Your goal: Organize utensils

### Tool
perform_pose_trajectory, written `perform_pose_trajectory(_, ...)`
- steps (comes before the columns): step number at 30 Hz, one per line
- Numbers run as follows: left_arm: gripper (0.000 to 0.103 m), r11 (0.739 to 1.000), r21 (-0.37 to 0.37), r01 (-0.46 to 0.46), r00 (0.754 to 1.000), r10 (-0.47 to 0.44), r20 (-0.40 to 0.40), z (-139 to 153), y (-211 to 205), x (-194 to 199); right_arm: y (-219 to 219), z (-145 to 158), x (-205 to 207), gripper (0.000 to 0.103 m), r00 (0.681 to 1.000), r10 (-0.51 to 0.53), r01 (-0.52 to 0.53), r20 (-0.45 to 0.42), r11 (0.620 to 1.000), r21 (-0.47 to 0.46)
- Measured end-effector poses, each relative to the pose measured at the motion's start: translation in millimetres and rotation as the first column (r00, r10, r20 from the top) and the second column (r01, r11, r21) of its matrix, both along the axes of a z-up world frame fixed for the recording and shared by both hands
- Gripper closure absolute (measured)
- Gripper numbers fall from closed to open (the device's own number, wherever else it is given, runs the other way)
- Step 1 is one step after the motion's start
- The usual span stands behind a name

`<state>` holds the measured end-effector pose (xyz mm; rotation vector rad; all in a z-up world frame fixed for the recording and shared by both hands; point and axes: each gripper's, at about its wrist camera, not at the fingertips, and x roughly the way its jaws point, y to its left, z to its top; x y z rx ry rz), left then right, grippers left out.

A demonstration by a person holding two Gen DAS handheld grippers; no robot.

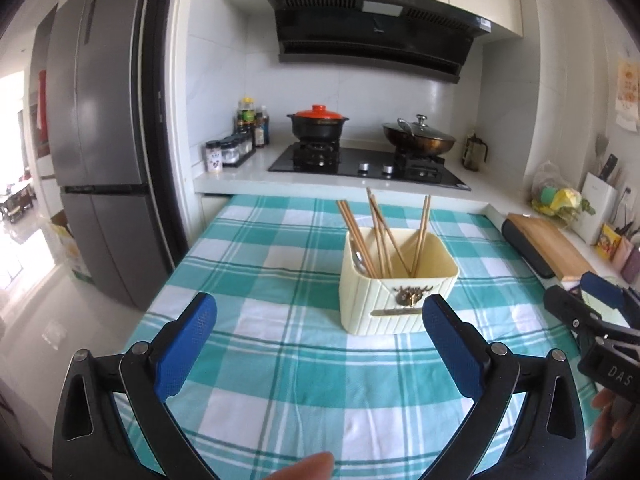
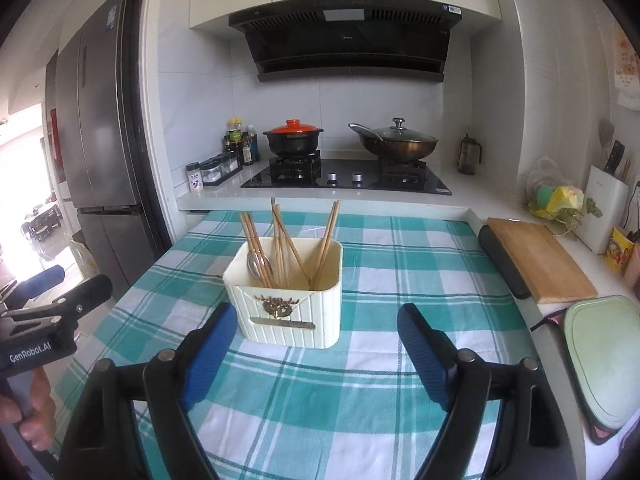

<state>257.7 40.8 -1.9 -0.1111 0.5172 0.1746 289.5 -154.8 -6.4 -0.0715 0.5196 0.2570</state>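
A cream ribbed utensil holder (image 1: 394, 300) (image 2: 290, 312) stands on the teal checked tablecloth (image 1: 256, 264) (image 2: 400, 272). Several wooden chopsticks (image 1: 380, 236) (image 2: 284, 244) and a metal spoon (image 1: 358, 258) (image 2: 258, 264) stand in it. My left gripper (image 1: 320, 312) is open and empty, a little in front of the holder. My right gripper (image 2: 318, 322) is open and empty, just in front of the holder. The right gripper also shows at the right edge of the left wrist view (image 1: 588, 304). The left gripper also shows at the left edge of the right wrist view (image 2: 60, 288).
A wooden cutting board (image 1: 548, 244) (image 2: 536, 264) and a green board (image 2: 604, 356) lie on the counter to the right. A stove with a red-lidded pot (image 1: 318, 122) (image 2: 294, 138) and a wok (image 1: 418, 136) (image 2: 394, 142) is behind. A fridge (image 1: 100, 140) stands at the left.
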Motion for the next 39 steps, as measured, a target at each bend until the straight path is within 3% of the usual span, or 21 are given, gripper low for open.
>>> perform_pose_trajectory(13, 0.000, 0.994, 0.106, 0.002, 1.000, -0.004, 0.022, 17.9, -17.4, -40.2, 8.9, 11.2, -54.1, 0.019, 0.999, -0.007, 0.008, 0.040, 0.999, -0.041)
perform_pose_trajectory(39, 0.000, 0.995, 0.103, 0.009, 1.000, -0.011, 0.015, 25.0, -25.9, -49.9, 8.8, 12.1, -65.4, 0.019, 1.000, -0.004, 0.005, 0.025, 0.999, -0.040)
